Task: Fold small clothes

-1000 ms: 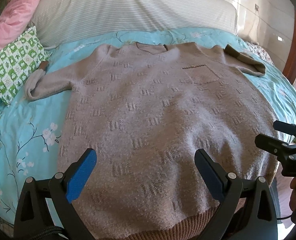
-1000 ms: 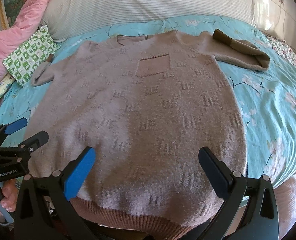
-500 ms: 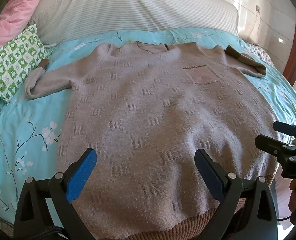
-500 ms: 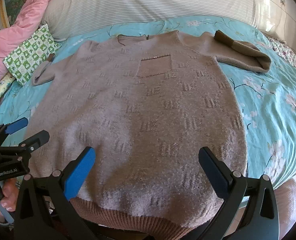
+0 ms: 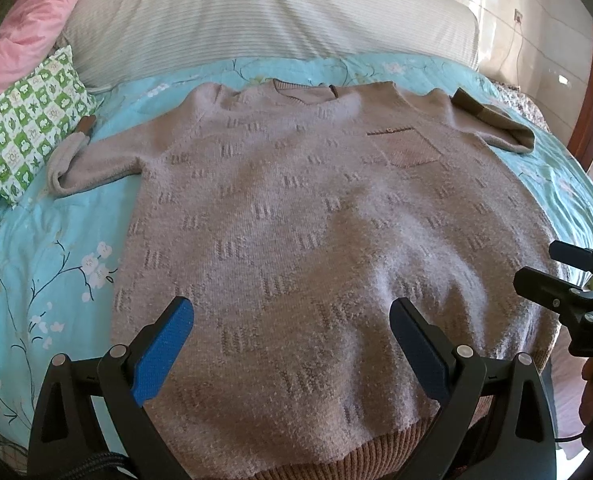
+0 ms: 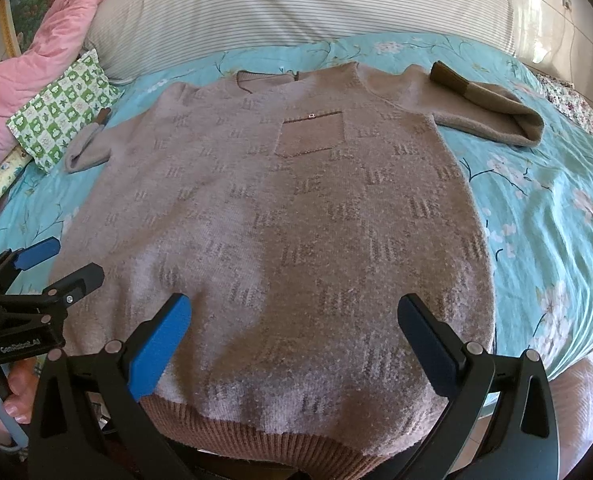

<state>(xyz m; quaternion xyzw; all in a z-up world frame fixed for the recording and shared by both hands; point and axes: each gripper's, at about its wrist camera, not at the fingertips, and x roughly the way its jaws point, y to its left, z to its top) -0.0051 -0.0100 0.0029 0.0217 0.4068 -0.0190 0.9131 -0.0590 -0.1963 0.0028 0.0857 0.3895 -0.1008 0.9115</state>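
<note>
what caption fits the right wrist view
Open right gripper above the hem of a sweater spread flat on a bed.

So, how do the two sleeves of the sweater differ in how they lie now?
The left sleeve is doubled back near the green checked pillow, and its brown cuff barely shows. The right sleeve is also doubled back, but its dark brown cuff lies in plain view, pointing toward the collar. The right sleeve looks darker than the left sleeve. Both rest flat on the blue floral bedsheet, untouched by either tongs.
</note>
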